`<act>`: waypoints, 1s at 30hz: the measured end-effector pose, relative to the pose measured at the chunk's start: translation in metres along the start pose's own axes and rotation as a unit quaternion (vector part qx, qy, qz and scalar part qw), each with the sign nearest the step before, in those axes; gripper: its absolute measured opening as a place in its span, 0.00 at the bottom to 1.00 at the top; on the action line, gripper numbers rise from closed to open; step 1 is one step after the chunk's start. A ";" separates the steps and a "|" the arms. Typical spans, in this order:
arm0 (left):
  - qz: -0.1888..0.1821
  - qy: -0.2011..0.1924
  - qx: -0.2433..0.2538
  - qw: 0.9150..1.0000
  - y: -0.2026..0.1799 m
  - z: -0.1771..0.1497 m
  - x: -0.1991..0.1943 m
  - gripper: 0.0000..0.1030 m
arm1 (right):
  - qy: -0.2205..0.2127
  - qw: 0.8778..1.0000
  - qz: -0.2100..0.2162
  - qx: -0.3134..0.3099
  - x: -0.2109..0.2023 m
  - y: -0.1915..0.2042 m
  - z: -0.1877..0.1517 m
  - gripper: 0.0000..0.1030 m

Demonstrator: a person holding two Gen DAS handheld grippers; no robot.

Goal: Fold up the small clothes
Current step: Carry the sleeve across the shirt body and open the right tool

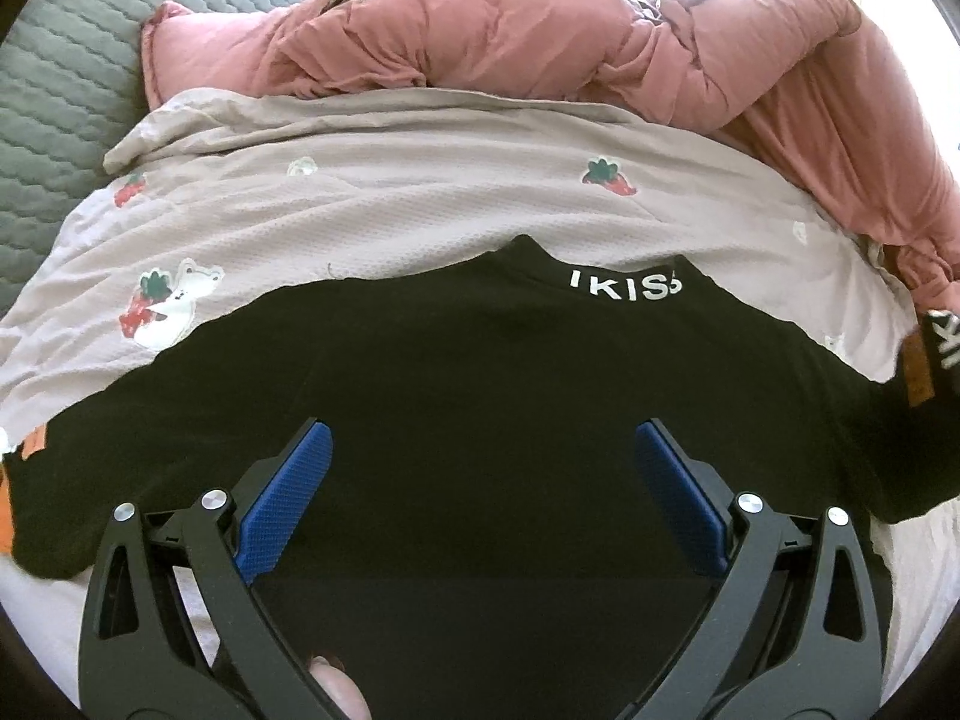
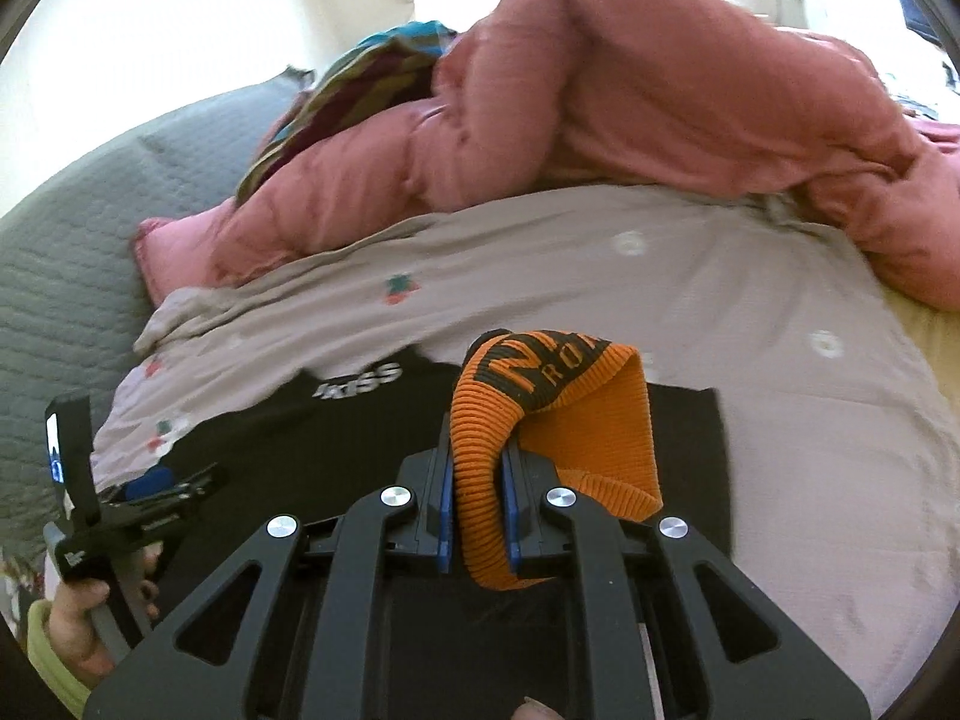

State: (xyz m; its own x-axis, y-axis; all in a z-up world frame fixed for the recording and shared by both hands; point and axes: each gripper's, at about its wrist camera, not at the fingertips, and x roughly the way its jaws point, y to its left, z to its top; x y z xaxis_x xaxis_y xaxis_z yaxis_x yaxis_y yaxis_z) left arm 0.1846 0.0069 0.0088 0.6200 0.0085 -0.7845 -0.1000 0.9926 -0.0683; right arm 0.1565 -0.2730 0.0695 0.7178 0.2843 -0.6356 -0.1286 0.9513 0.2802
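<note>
The right gripper (image 2: 480, 516) has its blue fingers (image 2: 445, 516) pinched nearly together on the ribbed orange cuff (image 2: 540, 414) of the black top (image 1: 480, 372) — the cuff stands up out of the grip and curls over, lifted clear of the cloth below. The left gripper (image 1: 480, 474) hovers over the middle of the garment with its fingers (image 1: 288, 480) spread wide and nothing between them.

The top lies spread on the bed, back up, its white-lettered collar (image 1: 624, 288) toward the heaped pink quilt (image 1: 540, 42), on a pale strawberry-print sheet (image 1: 390, 180). A grey quilted cover (image 1: 72, 60) shows at the bed's far left.

By my reading the fold has barely begun — one sleeve is being brought inward. The body looks flat and unfolded, so the other sleeve (image 1: 36, 450) and the body folds are left.
</note>
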 end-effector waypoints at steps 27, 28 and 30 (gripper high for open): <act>-0.032 0.040 -0.081 0.995 0.047 -0.001 0.019 0.92 | 0.028 0.997 0.065 -0.035 0.049 0.093 0.001 0.35; -0.040 0.042 -0.085 0.995 0.048 -0.001 0.019 0.92 | 0.029 0.997 0.062 -0.035 0.049 0.091 0.001 0.36; -0.052 0.043 -0.092 0.993 0.049 -0.001 0.021 0.92 | 0.029 0.998 0.054 -0.034 0.049 0.086 -0.001 0.37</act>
State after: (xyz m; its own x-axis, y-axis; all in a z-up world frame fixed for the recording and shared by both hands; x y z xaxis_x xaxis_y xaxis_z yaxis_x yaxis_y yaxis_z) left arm 0.1915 0.0551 -0.0114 0.5663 -0.1107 -0.8168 -0.1846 0.9487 -0.2566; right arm 0.1799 -0.1770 0.0613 0.6568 0.3902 -0.6452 -0.2500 0.9200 0.3019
